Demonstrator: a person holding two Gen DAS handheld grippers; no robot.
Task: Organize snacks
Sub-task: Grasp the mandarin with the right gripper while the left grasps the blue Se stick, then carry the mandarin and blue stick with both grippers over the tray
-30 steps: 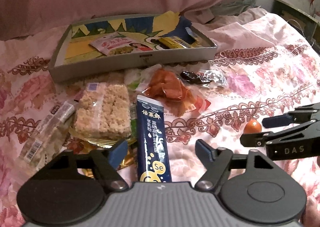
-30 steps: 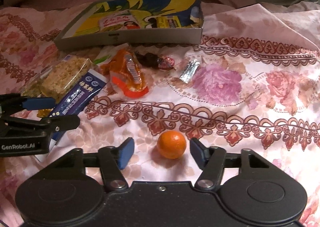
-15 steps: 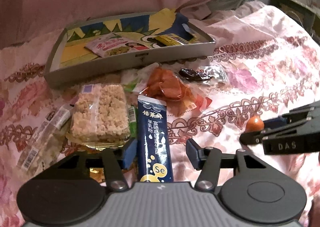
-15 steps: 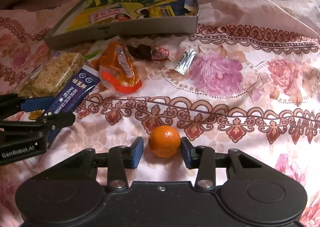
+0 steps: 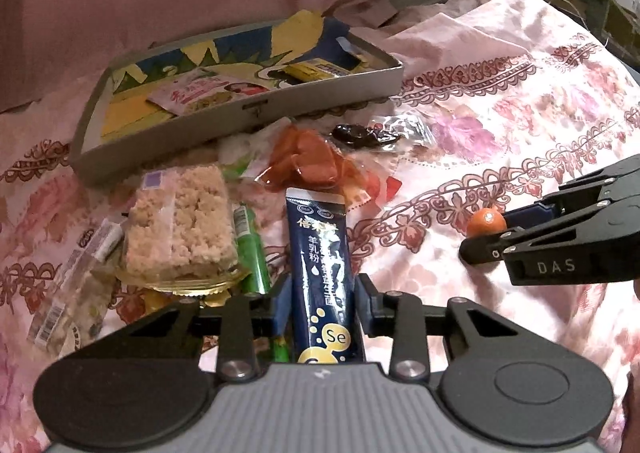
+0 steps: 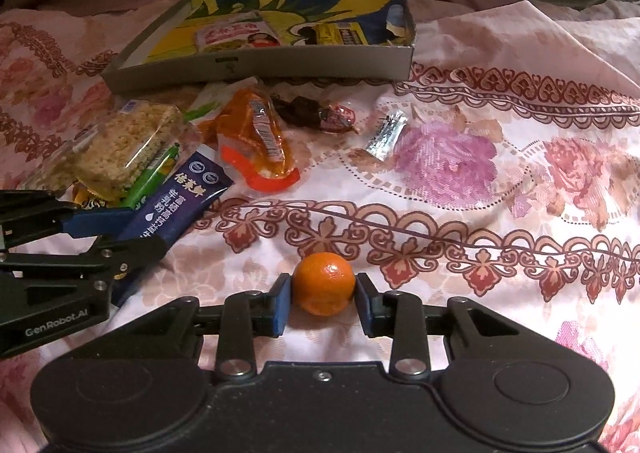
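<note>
1. Right wrist view, up close: the right gripper (image 6: 323, 303) has its blue pads pinched on a small round orange (image 6: 324, 283) with dimpled skin. A second ago those jaws stood wide with the fruit loose between them; now both pads press its sides, and it sits on the floral bedspread (image 6: 460, 173).
2. Left wrist view, up close: the left gripper (image 5: 320, 307) is closing around a long, glossy dark blue sachet (image 5: 320, 265). The sachet lies flat between the pads, which sit right at its edges; I cannot tell whether they press yet. A second ago they stood far wider.
3. Only the left view shows the orange from the side, nipped at the right gripper's tips; only the right view shows the left gripper from the side, over the sachet.
4. Just beyond: a lumpy puffed-rice bar (image 5: 180, 225) in clear wrap, a green stick (image 5: 252, 253) beside it, and a crinkly orange packet (image 5: 308, 161).
5. Only the right view catches a small silver foil sachet (image 6: 386, 135) near a dark wrapped snack (image 6: 304, 109).
6. Farthest: a shallow grey cardboard tray (image 6: 260, 65) with a blue and yellow liner, holding a pink packet (image 6: 236, 35) and a yellow bar (image 6: 344, 35).
</note>
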